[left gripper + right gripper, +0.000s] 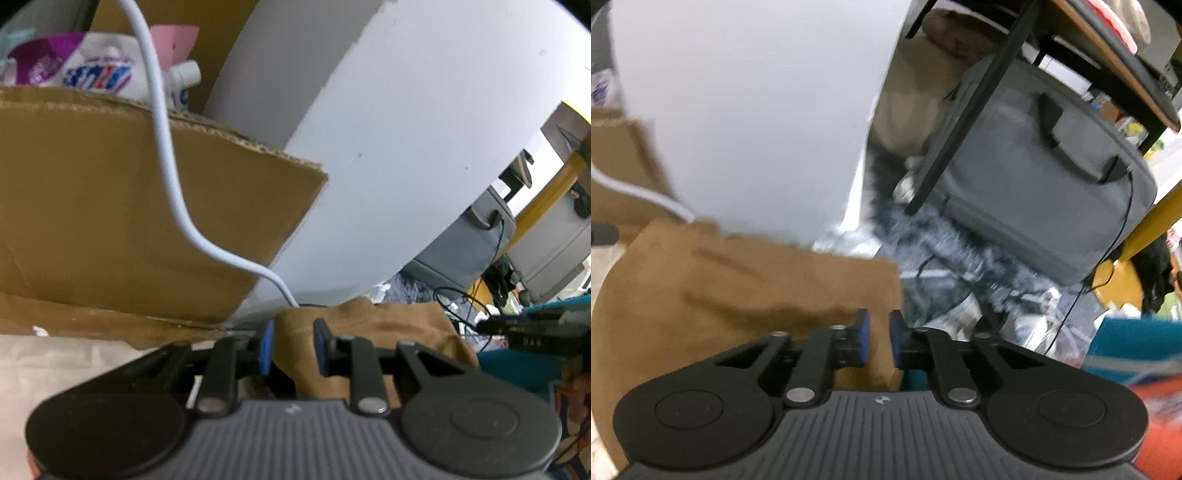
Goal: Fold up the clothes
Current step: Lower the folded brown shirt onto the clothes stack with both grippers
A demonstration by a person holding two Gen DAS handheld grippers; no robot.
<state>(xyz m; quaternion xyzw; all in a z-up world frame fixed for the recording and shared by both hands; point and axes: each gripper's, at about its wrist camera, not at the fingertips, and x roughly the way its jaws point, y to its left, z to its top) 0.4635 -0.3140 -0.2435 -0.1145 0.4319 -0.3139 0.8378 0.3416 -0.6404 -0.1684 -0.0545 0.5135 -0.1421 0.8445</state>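
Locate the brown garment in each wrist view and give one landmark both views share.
Left wrist: the brown garment lies low and centre-right, just beyond the left gripper, with cloth between its jaws.
Right wrist: it fills the lower left, its right edge reaching in between the right gripper's jaws.
Shared landmark: the grey carry case, right of the white wall panel.

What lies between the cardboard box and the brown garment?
In the left wrist view, a white cable runs down across the cardboard box to the brown garment.
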